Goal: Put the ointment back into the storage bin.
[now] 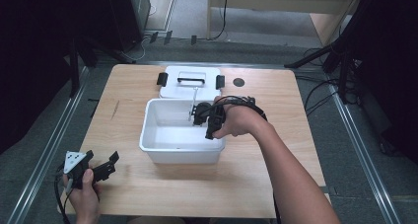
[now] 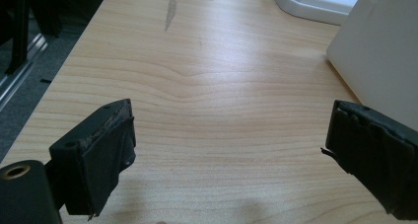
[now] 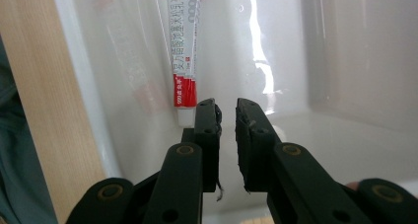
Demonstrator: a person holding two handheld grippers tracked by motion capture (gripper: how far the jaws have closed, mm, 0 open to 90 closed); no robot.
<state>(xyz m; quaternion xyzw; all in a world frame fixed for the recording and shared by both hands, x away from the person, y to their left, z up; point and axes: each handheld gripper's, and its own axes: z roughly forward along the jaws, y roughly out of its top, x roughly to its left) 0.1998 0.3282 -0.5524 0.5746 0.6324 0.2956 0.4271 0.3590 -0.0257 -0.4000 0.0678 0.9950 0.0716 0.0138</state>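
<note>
A white bin [image 1: 146, 135] stands open in the middle of the wooden table [image 1: 256, 169]. A white tube with red print [image 1: 193, 104] leans upright against the bin's far wall [image 3: 183, 51]. My right gripper [image 1: 197, 116] reaches into the bin from the right. Its jaws are nearly together with a thin gap and nothing between them [image 3: 226, 108], and the tube's lower end sits just beside the left jaw. My left gripper [image 1: 106, 165] rests at the table's front left, wide open and empty [image 2: 229, 150], with the bin's side [image 2: 379, 61] to its right.
The bin's white lid [image 1: 170, 88], with a black handle [image 1: 191, 77] and black clips, lies flat behind the bin [image 2: 315, 2]. A small dark disc [image 1: 238, 82] sits on the table to the lid's right. Metal rails and cables run along the floor on both sides.
</note>
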